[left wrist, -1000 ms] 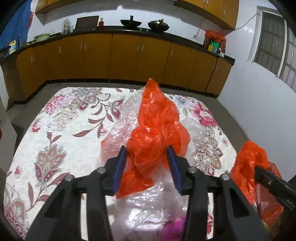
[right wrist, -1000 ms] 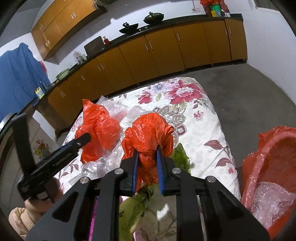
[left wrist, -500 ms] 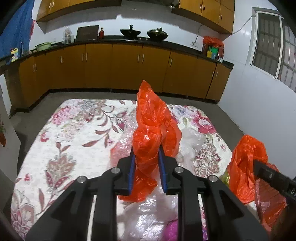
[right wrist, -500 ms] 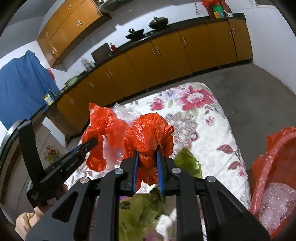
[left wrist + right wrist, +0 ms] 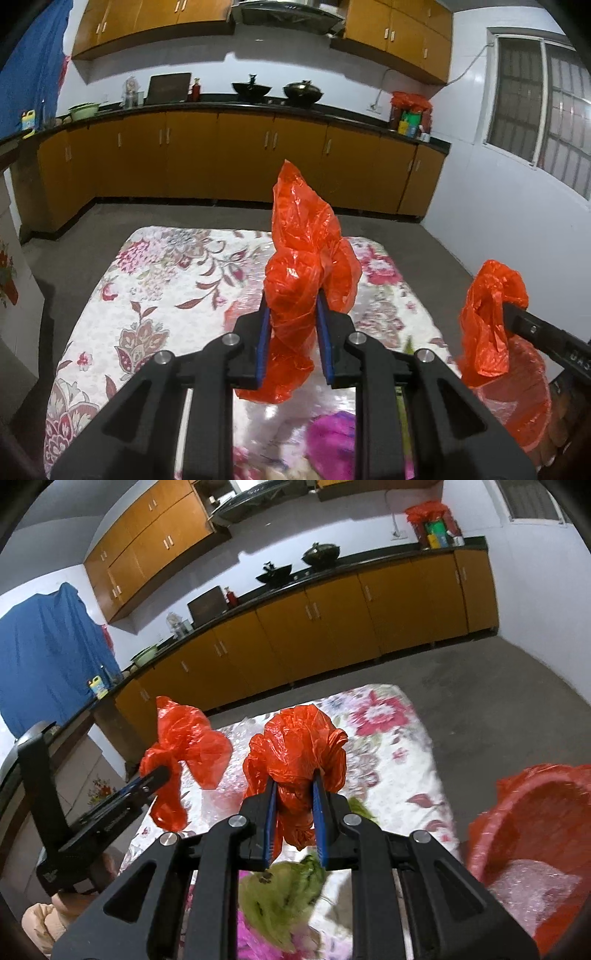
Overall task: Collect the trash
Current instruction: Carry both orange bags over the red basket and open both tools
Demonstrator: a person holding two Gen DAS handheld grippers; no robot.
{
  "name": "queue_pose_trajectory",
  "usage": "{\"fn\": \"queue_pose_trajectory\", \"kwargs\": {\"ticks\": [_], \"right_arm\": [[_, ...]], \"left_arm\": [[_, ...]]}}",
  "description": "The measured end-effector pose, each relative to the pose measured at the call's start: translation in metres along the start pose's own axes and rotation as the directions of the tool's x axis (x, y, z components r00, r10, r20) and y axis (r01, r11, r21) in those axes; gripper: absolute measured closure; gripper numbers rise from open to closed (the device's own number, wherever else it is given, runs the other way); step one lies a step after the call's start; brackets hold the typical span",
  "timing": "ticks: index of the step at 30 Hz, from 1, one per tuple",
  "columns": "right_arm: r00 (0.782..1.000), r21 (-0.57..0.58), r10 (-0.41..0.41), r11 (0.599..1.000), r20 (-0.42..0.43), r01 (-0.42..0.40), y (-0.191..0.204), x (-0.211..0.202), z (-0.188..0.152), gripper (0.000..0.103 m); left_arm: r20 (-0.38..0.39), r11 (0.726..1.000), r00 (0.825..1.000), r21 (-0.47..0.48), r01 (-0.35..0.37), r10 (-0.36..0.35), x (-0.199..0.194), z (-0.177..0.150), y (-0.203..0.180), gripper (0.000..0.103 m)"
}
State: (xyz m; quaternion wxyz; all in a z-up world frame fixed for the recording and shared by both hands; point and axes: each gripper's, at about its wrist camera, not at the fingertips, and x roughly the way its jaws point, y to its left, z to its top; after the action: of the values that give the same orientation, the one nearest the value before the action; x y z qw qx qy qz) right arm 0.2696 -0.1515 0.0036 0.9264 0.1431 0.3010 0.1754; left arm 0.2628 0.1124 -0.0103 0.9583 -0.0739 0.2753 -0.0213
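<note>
My left gripper (image 5: 291,343) is shut on a crumpled orange plastic bag (image 5: 303,258) and holds it above the floral table (image 5: 147,288). My right gripper (image 5: 295,819) is shut on a second orange plastic bag (image 5: 295,749), also lifted. Each view shows the other gripper's bag: the right one at the right of the left wrist view (image 5: 487,317), the left one at the left of the right wrist view (image 5: 184,753). Clear bubble wrap (image 5: 251,295), a green scrap (image 5: 284,893) and a pink scrap (image 5: 332,439) lie on the table below.
A red bin lined with an orange bag (image 5: 535,830), holding bubble wrap, stands at the table's right side. Orange kitchen cabinets (image 5: 240,158) with a dark counter run along the far wall. Grey floor surrounds the table.
My left gripper closed on its orange bag and lifted it off the bubble wrap. My right gripper rose with its bag. Both views now look higher over the table.
</note>
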Motion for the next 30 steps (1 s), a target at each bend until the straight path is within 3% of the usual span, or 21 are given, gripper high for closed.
{"fn": "queue_pose_trajectory", "kwargs": {"ticks": [12,20,30], "right_arm": [[0.985,0.043,-0.148,0.989,0.093,0.144,-0.048,-0.086,-0.008,0.085],[0.959,0.105,-0.255,0.964,0.122,0.244,-0.082,-0.125,-0.017,0.085],[0.930,0.175,-0.342,0.932,0.134,0.317,-0.119,-0.155,-0.027,0.085]], "left_arm": [[-0.005,0.986,0.988,0.056,0.156,-0.156,-0.047,-0.007,-0.075,0.080],[-0.048,0.957,0.961,0.089,0.275,-0.271,-0.056,-0.021,-0.130,0.080],[-0.101,0.923,0.931,0.129,0.363,-0.351,-0.053,-0.037,-0.182,0.080]]}}
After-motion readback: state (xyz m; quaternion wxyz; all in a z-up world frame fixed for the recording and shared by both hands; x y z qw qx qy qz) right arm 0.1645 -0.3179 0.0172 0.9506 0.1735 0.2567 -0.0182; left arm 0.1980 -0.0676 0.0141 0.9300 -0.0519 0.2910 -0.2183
